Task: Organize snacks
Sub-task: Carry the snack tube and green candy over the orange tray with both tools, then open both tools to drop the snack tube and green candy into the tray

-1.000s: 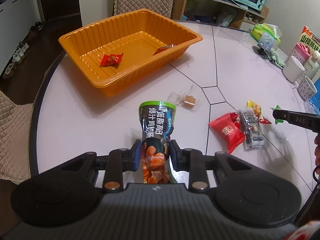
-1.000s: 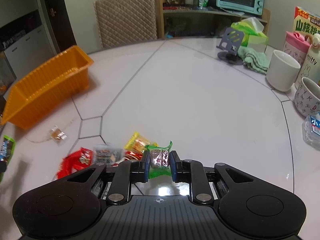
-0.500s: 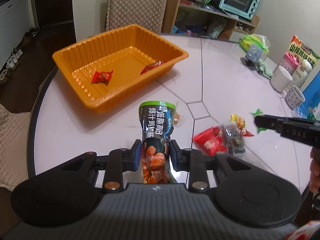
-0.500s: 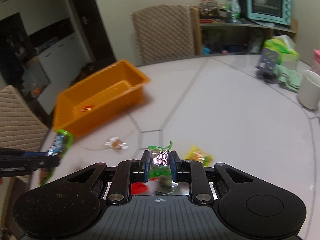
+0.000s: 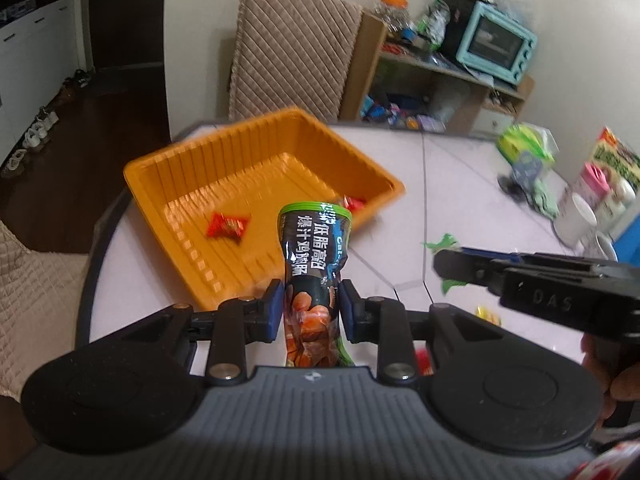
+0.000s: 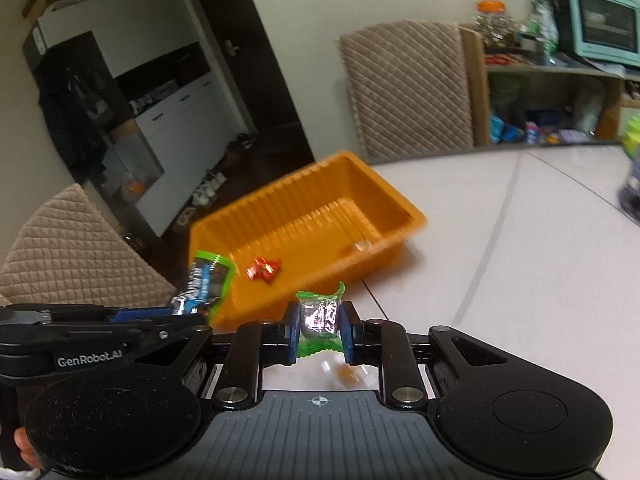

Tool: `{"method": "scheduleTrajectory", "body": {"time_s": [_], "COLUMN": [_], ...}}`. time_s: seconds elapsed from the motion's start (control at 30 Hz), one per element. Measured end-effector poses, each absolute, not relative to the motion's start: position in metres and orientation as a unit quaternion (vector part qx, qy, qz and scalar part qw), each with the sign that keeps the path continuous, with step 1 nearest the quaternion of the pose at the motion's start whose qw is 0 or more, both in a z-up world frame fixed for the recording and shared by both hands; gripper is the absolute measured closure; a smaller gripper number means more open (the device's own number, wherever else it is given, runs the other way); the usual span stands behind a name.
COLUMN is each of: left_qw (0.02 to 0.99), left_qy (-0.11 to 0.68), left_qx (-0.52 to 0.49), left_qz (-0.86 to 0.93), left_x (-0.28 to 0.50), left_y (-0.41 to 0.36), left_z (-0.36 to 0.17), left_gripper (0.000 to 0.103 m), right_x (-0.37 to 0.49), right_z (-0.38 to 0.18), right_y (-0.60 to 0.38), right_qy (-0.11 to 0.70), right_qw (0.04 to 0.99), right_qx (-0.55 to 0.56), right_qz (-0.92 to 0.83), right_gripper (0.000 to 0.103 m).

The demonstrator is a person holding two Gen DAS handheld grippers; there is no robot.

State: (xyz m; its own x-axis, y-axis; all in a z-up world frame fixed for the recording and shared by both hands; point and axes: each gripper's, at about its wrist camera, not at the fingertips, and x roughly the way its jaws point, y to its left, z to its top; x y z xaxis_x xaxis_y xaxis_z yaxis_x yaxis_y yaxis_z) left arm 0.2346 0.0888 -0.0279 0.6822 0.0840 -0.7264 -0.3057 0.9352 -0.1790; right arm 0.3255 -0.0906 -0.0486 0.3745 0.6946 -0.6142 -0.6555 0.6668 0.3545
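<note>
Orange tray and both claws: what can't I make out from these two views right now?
- Orange tray: near right corner hidden behind the chicken snack pouch in the left wrist view.
- Second wrapper in the tray: too blurred to identify in the right wrist view.
- Green-wrapped candy in the right claw: label too small to read.
- Loose snacks on the table: mostly hidden behind the left claw body.

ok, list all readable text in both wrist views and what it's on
"低脂高蛋白" and "爆汁鸡胸" plus partial "Cal": snack pouch held in left gripper.
"DAS": side of right gripper.
"GenRobot.AI": side of left gripper.
Box by the cups: print blurred, unreadable.
Green-wrapped candy: unreadable.
</note>
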Motion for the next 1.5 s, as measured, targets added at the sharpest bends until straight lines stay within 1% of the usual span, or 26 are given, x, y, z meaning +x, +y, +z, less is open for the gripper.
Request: {"method": "scheduleTrajectory", "body": {"time_s": [0.3,0.77,1.07,1.5], "left_qw": [0.910,0.892,0.881,0.876], "left_qy": [0.360,0.389,0.408,0.419], "left_qx": [-0.152,-0.171,-0.176,-0.179], "left_qz": [0.137,0.158,0.164,0.160], "left_x": [0.280,0.356,0.387,0.406], "left_y": [0.129,0.170,0.178,0.186], "left_z": [-0.017,-0.050,-0.073,-0.089], "left_gripper": [0.076,0.076,0.076,0.076], "right_x": [0.376,0.453,0.476,0.486], "right_z": [-0.048,-0.086,-0.106,-0.113], "right_y": [-0.030,0.016,0.028,0.027], "right_qy": [0.377,0.403,0.419,0.426], "right_qw": [0.824,0.820,0.818,0.819], "right_qx": [0.035,0.031,0.028,0.036], "right_qz": [0.422,0.405,0.392,0.382], "right_gripper": [0.082,0.082,0.082,0.082]}}
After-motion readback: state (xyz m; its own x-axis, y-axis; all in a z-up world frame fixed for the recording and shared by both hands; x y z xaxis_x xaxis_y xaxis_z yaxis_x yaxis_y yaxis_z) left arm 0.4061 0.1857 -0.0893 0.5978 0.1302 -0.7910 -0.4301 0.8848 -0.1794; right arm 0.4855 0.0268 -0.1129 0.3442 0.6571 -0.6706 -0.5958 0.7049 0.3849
